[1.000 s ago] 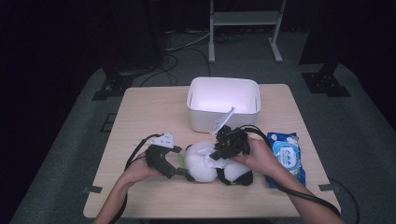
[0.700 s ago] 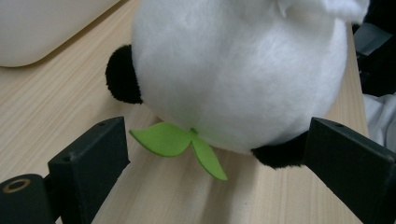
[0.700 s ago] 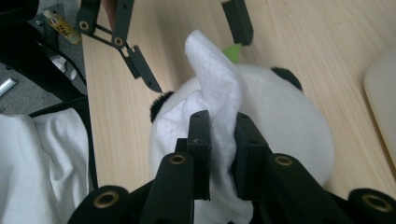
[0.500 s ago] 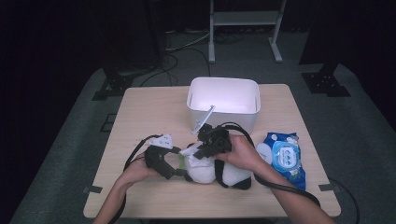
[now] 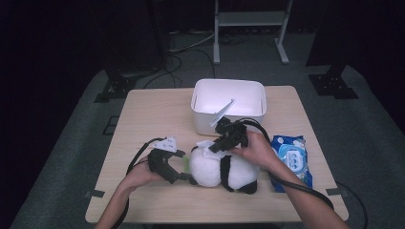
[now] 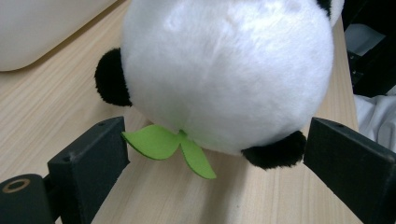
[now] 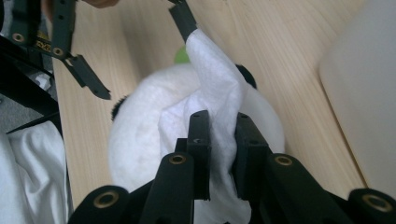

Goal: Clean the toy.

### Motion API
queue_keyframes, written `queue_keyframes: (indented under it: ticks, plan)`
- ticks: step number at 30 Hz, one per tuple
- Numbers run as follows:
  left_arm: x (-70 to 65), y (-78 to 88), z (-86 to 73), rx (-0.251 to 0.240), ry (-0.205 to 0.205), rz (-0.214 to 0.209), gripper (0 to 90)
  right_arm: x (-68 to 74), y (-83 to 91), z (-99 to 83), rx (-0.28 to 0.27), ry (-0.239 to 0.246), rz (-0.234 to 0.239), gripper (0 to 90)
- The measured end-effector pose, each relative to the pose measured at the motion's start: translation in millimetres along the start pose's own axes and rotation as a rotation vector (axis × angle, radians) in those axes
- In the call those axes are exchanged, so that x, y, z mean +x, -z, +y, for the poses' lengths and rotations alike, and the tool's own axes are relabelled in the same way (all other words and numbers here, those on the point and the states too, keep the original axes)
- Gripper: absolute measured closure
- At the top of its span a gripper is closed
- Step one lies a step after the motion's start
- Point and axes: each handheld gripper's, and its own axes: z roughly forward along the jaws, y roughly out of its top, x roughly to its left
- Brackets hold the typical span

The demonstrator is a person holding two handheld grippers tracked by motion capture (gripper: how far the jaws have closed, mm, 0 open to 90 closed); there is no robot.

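Note:
A white and black panda plush lies on the wooden table near its front edge. My right gripper comes down on it from above and is shut on a white wipe, which drapes over the plush's white top. My left gripper lies level at the plush's left end. Its jaws stand wide on either side of the round white body. One jaw touches only the green felt leaf; the other sits by a black patch.
A white plastic bin stands just behind the plush, mid-table. A blue pack of wipes lies to the right of the right hand. The table's left half is bare wood. Dark floor, cables and stands surround the table.
My right gripper swept the wipe leftward over the plush, then came back a little to the right. The left gripper and the plush kept their place.

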Motion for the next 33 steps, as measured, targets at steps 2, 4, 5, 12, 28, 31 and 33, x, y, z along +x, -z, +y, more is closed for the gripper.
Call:
queue_keyframes:
  ticks: [2, 4, 5, 12, 28, 31, 33]
  plan:
    - [-0.4, 0.1, 0.6, -0.003, 0.002, -0.001, 5.1, -3.5, 1.0, -6.0, 0.003, -0.018, -0.003, 78.0]
    - [-0.4, 0.2, 0.9, -0.004, 0.004, -0.004, 5.1, -5.5, 0.4, -11.9, -0.005, -0.035, 0.008, 78.0]
    - [-0.5, 0.1, 0.9, -0.005, 0.004, -0.006, 5.1, -5.6, -0.1, -14.3, -0.007, -0.037, 0.014, 78.1]
    - [-2.3, -0.5, 3.2, -0.007, 0.005, -0.009, 5.2, 4.6, -3.9, -18.1, -0.003, -0.006, 0.035, 78.4]
    - [-9.0, -0.5, 14.0, -0.023, -0.021, -0.007, 5.2, 35.1, -12.9, -20.8, 0.019, 0.084, 0.057, 78.8]
    - [-10.7, -1.5, 15.6, -0.02, -0.032, -0.014, 5.1, 39.9, -13.2, -22.5, 0.017, 0.097, 0.058, 78.9]
    - [-11.9, -2.1, 16.5, -0.022, -0.032, -0.014, 5.1, 42.9, -12.8, -24.0, 0.016, 0.105, 0.059, 79.0]
